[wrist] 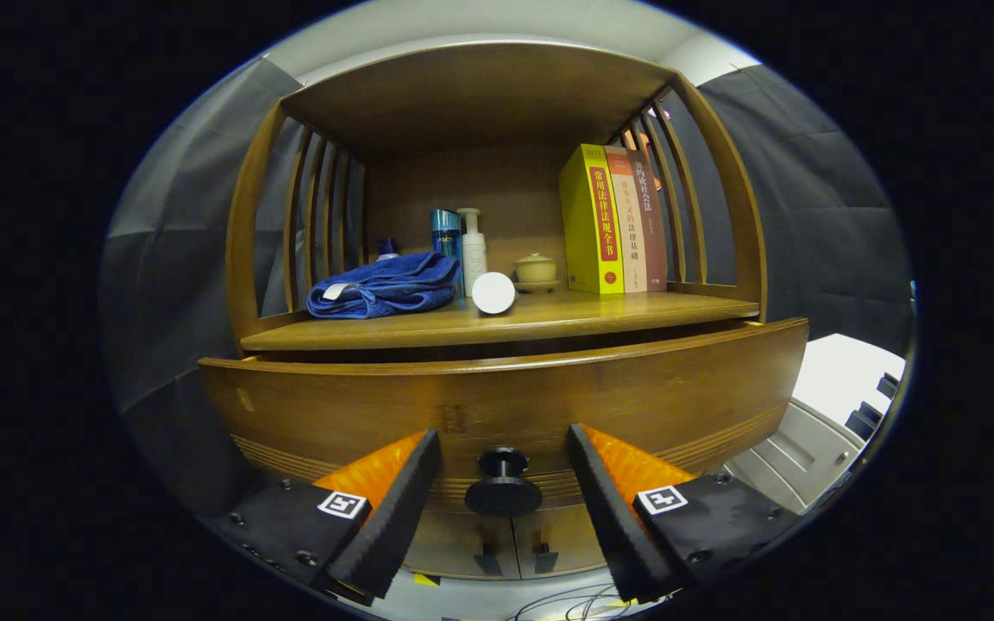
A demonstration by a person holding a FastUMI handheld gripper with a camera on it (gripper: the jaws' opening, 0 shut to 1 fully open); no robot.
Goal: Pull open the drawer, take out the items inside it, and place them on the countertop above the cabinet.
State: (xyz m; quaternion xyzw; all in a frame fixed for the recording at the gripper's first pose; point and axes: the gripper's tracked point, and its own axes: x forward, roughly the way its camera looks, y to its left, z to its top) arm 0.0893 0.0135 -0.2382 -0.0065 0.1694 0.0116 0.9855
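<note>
My gripper (504,509) is spread wide, its ridged pads flanking the round dark knob (503,486) of the curved wooden drawer (497,405) without touching it. The drawer's inside is hidden from me. On the countertop (600,312) at twelve o'clock lie a folded blue towel (380,286), bottles, and upright books (613,220).

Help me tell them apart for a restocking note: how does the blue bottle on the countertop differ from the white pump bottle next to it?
The blue bottle is glossy blue with a flat top; the white pump bottle is plain white, topped by a pump head. The folded blue towel hides the blue bottle's base, while the white one's base sits behind a white round-ended object. Both stand upright, side by side. The gripper is open around the drawer knob.
</note>
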